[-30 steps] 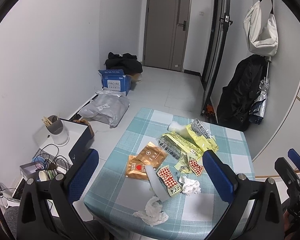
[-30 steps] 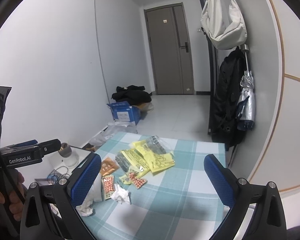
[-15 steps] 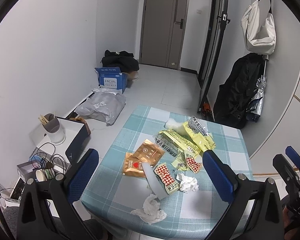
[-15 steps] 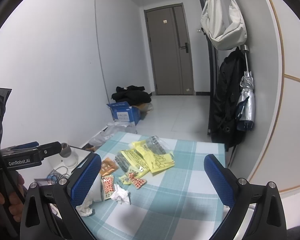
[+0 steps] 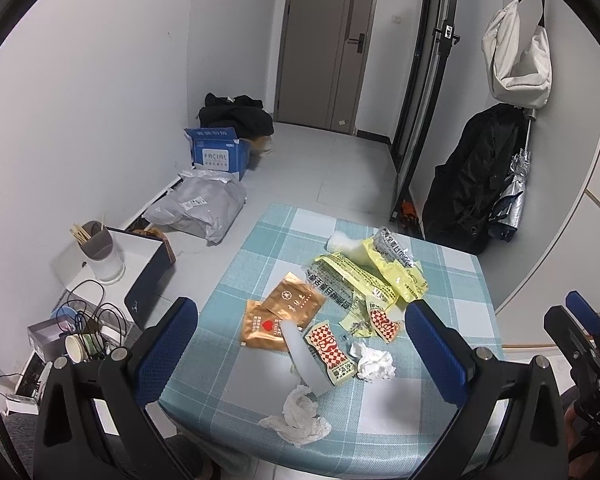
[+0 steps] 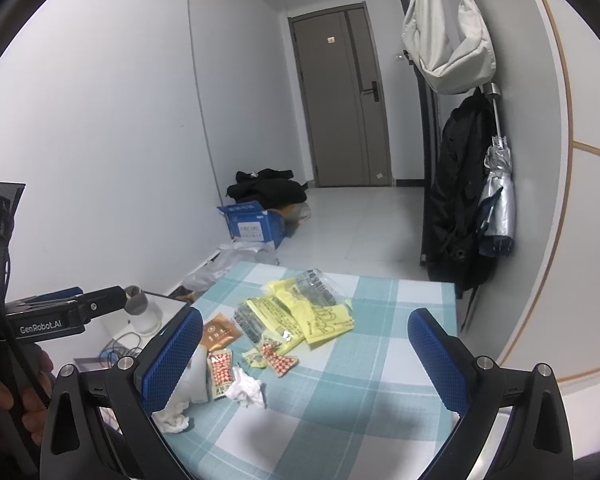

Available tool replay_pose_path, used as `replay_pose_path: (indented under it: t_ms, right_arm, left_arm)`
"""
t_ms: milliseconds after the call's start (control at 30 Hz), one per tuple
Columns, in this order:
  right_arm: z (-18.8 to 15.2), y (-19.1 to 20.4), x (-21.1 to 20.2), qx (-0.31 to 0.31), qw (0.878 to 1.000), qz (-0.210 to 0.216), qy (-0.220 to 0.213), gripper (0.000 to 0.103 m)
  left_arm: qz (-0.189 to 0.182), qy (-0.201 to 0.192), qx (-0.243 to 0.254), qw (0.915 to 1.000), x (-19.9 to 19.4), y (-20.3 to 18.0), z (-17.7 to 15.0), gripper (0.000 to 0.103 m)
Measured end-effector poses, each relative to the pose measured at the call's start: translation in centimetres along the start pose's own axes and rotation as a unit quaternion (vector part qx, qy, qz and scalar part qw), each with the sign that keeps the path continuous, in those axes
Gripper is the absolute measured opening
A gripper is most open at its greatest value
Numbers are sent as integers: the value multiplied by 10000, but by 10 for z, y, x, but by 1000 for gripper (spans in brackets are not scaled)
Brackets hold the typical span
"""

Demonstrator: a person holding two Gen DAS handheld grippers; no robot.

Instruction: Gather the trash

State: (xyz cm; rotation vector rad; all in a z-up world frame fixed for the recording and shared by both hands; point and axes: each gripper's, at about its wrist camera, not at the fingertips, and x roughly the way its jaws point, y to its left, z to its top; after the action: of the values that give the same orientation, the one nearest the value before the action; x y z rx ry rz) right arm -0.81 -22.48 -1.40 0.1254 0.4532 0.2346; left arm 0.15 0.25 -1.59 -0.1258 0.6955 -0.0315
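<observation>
Through my left wrist camera, the checked table (image 5: 260,232) is sliding lower and nearer than a second ago: I am lifting my left gripper (image 5: 300,344), fingers spread and empty, above the crumpled tissue (image 5: 374,362) at 5 o'clock of the yellow wrappers (image 5: 364,276). Through my right, little is changing; my right gripper (image 6: 306,354) is hanging open, wrappers at 12 o'clock. Nothing is collected yet.
</observation>
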Motion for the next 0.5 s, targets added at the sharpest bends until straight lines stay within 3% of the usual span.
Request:
replay_pose_path:
  t_ms: [233,500]
  right_arm:
    - [-1,2,4,-3,10000,6,20,103]
    - [-1,3,19,19,9998,52,180,103]
  left_arm:
    - [-188,194,70,9996,10,5,-1,102]
    - [-625,837,154,9944,35,23,-18,102]
